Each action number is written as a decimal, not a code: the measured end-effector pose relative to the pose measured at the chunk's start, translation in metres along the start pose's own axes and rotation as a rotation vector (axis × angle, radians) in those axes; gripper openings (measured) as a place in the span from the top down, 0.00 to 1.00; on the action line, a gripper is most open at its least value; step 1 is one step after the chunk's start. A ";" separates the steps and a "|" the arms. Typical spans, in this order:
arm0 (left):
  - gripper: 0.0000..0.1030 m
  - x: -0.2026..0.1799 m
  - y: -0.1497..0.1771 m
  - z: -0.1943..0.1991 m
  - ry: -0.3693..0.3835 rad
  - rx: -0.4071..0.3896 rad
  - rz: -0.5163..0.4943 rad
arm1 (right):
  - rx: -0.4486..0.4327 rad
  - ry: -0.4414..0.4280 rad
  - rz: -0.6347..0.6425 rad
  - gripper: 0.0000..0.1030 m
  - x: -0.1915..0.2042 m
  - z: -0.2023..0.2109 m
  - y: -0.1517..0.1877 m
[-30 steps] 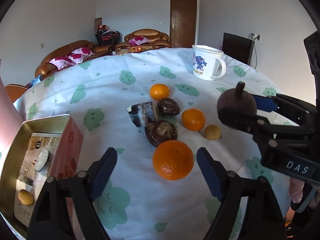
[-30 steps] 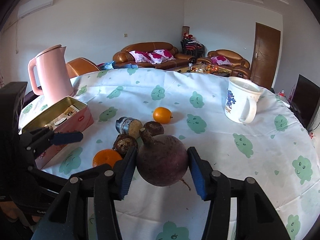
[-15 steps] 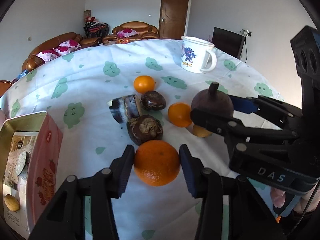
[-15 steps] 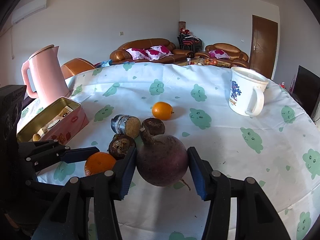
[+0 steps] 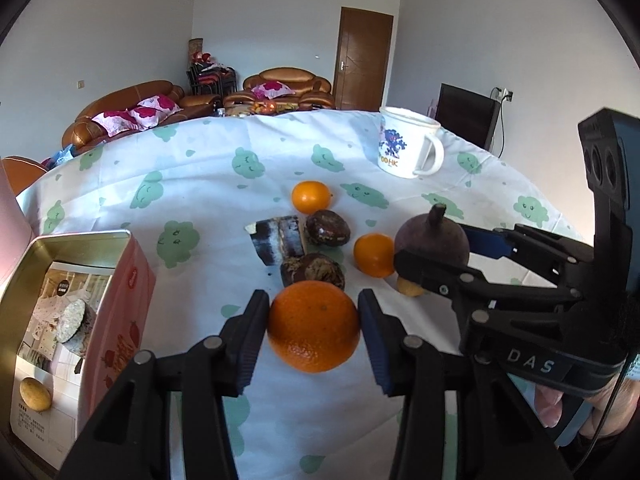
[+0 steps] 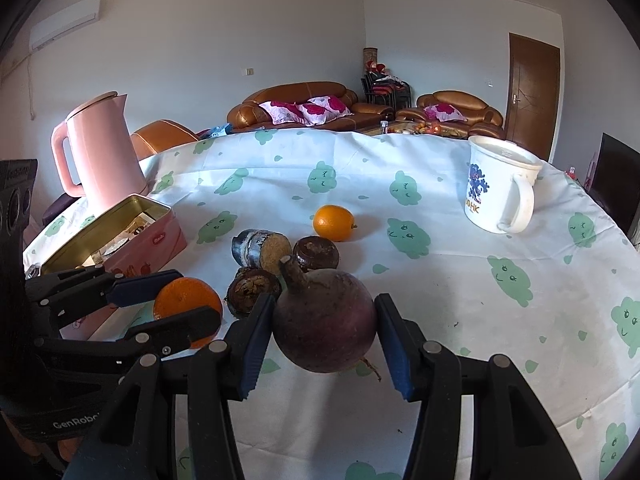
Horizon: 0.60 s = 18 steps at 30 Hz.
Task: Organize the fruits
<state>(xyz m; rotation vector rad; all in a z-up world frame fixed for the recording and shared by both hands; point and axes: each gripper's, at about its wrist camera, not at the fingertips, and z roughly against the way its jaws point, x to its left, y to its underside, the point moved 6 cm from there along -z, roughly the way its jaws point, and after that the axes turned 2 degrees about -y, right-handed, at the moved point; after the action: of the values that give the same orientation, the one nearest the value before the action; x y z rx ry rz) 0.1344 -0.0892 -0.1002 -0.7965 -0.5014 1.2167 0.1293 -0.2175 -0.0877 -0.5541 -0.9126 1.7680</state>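
My left gripper (image 5: pixel 313 306) is shut on a large orange (image 5: pixel 314 332), its blue pads pressing both sides just above the tablecloth. My right gripper (image 6: pixel 326 308) is shut on a dark purple round fruit with a stem (image 6: pixel 325 328), held over the table; the left wrist view shows this fruit (image 5: pixel 434 236) at the right. Ahead lie a small orange (image 5: pixel 311 197), a second orange (image 5: pixel 374 254), two dark brown fruits (image 5: pixel 327 227) (image 5: pixel 313 274), a cut dark cylinder (image 5: pixel 278 240) and a small yellow fruit (image 5: pixel 410 289), half hidden behind the right gripper.
An open pink tin (image 5: pixel 120 292) stands at the left with a yellow fruit (image 5: pixel 35 394) and a round slice inside. A white mug (image 5: pixel 408 148) is at the far right, a pink kettle (image 6: pixel 100 152) at the far left. Sofas and a door lie beyond the table.
The left jaws have closed from wide open onto the large orange. The right gripper keeps its hold on the purple fruit and has stayed in place.
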 end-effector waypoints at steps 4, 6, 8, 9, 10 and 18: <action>0.54 0.004 -0.002 0.003 -0.004 -0.019 0.018 | -0.009 -0.002 0.011 0.48 0.002 0.002 0.000; 0.54 0.007 -0.002 0.006 -0.014 -0.033 0.026 | -0.014 -0.008 0.007 0.48 0.001 0.002 -0.001; 0.54 0.008 -0.002 0.009 -0.022 -0.050 0.034 | -0.021 -0.013 0.006 0.48 0.001 0.004 -0.001; 0.54 0.009 -0.002 0.011 -0.027 -0.059 0.039 | -0.026 -0.017 0.008 0.48 0.001 0.005 -0.001; 0.54 0.010 -0.003 0.012 -0.028 -0.067 0.042 | -0.032 -0.022 0.011 0.48 0.002 0.006 -0.001; 0.54 0.013 -0.005 0.021 -0.048 -0.113 0.049 | -0.065 -0.037 0.022 0.48 0.005 0.012 -0.003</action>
<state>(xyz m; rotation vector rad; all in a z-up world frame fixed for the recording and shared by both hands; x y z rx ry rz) 0.1260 -0.0722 -0.0842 -0.8817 -0.5966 1.2637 0.1202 -0.2164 -0.0779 -0.5771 -0.9954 1.7785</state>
